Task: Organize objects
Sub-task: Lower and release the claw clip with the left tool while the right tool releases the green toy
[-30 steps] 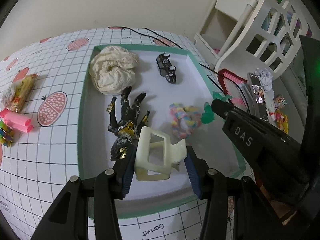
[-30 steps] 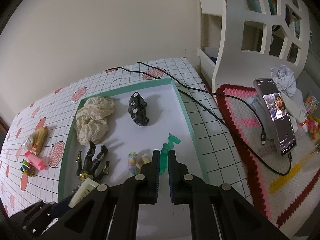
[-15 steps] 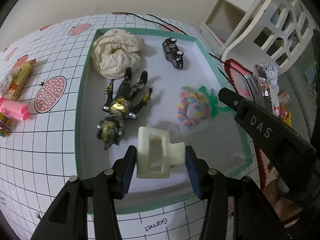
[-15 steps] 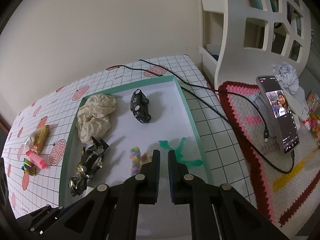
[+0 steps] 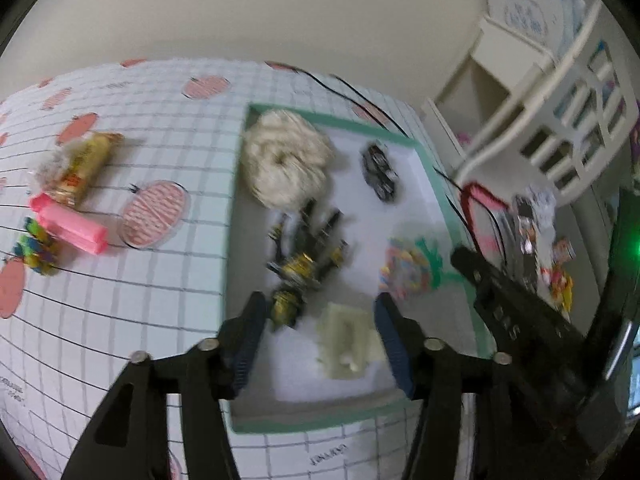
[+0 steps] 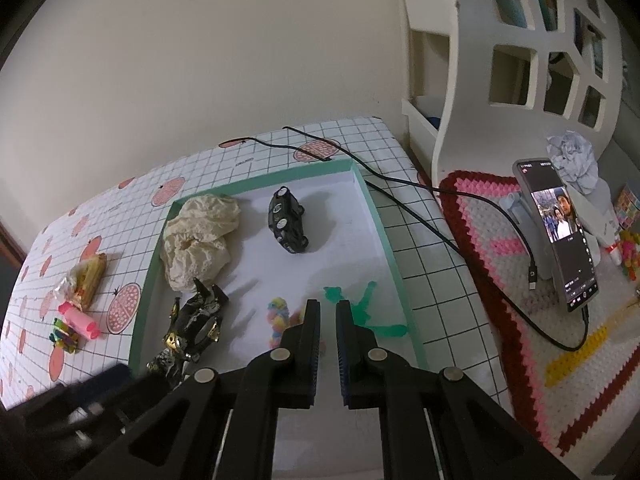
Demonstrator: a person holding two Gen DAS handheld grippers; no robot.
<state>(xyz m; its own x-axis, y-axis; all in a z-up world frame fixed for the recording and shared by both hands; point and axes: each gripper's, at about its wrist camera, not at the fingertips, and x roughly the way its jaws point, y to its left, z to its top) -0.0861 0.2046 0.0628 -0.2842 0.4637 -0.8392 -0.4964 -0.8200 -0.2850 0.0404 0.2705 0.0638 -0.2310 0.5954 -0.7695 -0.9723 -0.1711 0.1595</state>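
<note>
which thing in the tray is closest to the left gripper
The cream hair claw clip, lying between the open left gripper fingers; the black-gold figure sits farther up.

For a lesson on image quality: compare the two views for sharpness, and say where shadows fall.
Left wrist view: motion-blurred throughout; the cream hair clip and the action figure are smeared. Right wrist view: mostly sharp, the grid lines crisp, with soft shadows beside the toy car on the tray; only the dark shape at lower left is blurred. Both views bend straight lines, fisheye fashion.
</note>
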